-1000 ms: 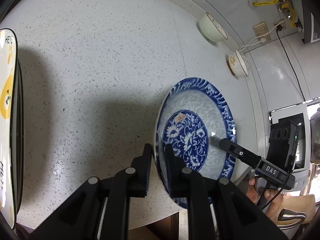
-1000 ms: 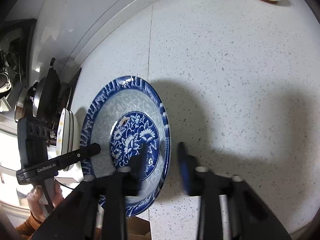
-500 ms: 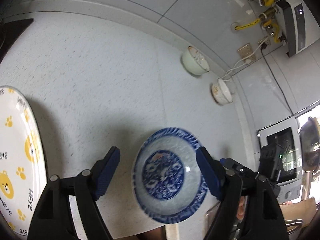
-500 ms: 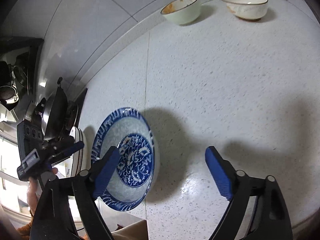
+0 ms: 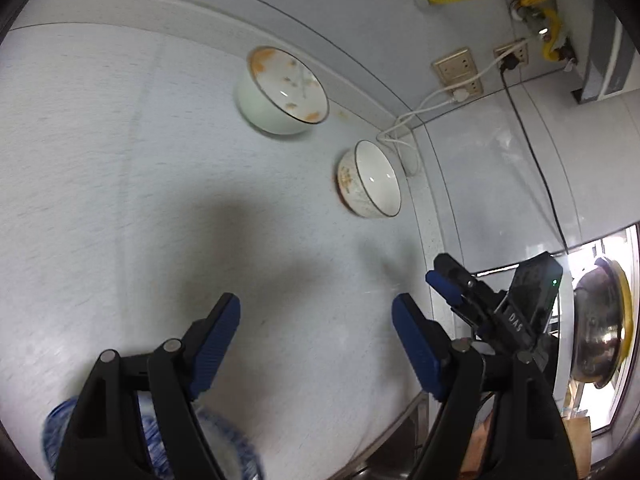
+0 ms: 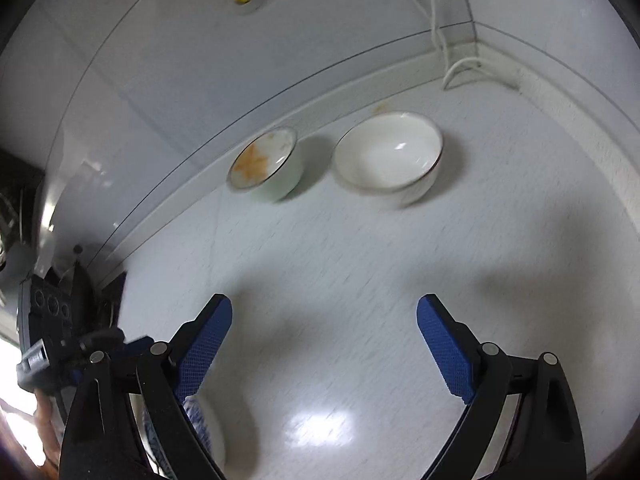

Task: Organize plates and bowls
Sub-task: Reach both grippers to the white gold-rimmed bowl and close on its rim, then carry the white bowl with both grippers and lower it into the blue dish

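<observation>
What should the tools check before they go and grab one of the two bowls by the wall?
1. Left tool open and empty: ok, nothing sits between its blue pads.
2. Right tool empty: ok, its jaws are opening with nothing between them.
3. Blue patterned plate let go and resting on the counter: ok, it lies flat near the front edge.
4. Stained bowl and white bowl upright: ok, both sit with their rims up.
5. Bowls apart enough to grab one alone: ok, a gap shows between them.
6. Counter between tools and bowls free: ok, only shadows there.
</observation>
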### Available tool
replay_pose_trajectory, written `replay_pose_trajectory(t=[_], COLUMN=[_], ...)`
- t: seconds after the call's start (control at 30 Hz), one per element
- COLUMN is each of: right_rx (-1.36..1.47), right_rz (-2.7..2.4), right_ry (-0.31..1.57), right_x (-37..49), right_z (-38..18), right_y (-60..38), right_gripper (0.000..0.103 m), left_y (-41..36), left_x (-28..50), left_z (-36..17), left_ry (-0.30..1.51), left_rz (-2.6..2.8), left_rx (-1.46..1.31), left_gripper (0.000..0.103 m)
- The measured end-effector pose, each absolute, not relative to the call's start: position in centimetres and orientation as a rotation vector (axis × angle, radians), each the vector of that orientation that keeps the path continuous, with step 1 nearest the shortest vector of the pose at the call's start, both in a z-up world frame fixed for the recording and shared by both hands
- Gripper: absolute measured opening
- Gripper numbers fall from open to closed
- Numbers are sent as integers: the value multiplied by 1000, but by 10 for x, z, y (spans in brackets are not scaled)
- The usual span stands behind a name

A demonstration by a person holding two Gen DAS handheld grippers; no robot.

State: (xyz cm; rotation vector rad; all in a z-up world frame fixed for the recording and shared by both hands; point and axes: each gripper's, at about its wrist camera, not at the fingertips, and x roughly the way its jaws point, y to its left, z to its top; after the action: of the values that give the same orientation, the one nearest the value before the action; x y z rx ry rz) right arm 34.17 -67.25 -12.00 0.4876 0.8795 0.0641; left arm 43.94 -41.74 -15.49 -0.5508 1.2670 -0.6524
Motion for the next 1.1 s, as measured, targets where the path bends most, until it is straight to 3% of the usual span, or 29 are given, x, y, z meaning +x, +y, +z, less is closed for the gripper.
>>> replay_pose_trajectory(t=[0.5,0.57,0.73,0.83,0.93,0.97,1.1], right_rx=[496,489,470,470,489,493,530], right_rz=[-61,-78,-106,-114,-112,-114,-107], right_ry=[961,977,1041,1064,1080,1088,1089], right_x=[450,458,479,489,493,494,497], right_z=[-142,-147,-161,-170,-178,-180,-187], right_y=[-751,-755,-760,-762,-765,-766,-772], right_gripper=[91,85,56,41,33,32,18], left_y=[-551,-562,-586,-592,-598,-600,-600], left_x=[541,551,566,571,574,575,576], left_z=[-204,-211,-225,-231,-236,-237,-239], left_ry=[1328,1337,1354,1354,1356,1358,1360], left_rz=[-604,-598,-589,-581,-593,-610,-639], left_rx=[-495,-484,-476,-459,-450,-457,-486], left_gripper=[76,76,73,59,41,26,24])
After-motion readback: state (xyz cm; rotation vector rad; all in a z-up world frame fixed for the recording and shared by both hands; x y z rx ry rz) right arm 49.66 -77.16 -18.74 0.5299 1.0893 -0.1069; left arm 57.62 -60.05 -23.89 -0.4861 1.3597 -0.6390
